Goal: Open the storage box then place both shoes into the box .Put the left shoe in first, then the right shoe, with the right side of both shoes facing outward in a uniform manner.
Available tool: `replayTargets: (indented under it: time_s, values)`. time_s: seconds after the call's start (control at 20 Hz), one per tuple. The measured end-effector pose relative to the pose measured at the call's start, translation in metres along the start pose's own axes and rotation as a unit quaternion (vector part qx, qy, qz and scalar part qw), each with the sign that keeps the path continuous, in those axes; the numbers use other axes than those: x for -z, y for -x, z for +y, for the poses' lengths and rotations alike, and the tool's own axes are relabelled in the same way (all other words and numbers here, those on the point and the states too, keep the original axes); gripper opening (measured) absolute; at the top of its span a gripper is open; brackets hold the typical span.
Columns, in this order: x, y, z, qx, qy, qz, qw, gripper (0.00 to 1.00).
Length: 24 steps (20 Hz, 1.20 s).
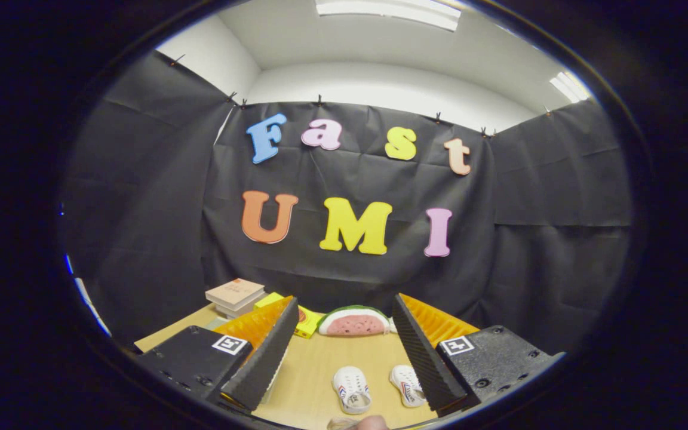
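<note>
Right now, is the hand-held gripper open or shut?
Open. The hand-held gripper has its fingers spread wide with nothing between them; both white shoes lie on the table beyond.

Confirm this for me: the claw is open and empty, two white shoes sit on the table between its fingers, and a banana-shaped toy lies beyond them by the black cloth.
One detail is wrong. The toy beyond the shoes is a watermelon slice, not a banana, as the gripper view shows. The rest holds: the claw is open and empty, and the two white shoes sit on the table between its fingers.
</note>
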<state>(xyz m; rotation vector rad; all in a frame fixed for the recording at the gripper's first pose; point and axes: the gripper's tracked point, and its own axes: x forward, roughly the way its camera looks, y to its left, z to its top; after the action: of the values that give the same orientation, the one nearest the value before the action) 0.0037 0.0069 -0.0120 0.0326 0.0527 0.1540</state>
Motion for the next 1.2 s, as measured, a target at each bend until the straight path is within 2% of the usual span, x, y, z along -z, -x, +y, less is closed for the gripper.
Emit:
replayTargets:
  time_s: [0.2, 0.35, 0.45, 0.7, 1.1, 1.2]
  values:
    - [0.024, -0.014, 0.008, -0.070, -0.034, 0.051, 0.996, 1.00]
    - [0.048, -0.029, 0.003, -0.116, -0.054, 0.098, 0.987, 1.00]
    - [0.071, -0.041, 0.009, -0.158, -0.077, 0.132, 0.976, 1.00]
    - [0.132, -0.076, 0.027, -0.273, -0.154, 0.236, 0.920, 1.00]
    - [0.220, -0.119, 0.083, -0.379, -0.188, 0.323, 0.846, 1.00]
    - [0.233, -0.119, 0.103, -0.411, -0.209, 0.346, 0.817, 1.00]
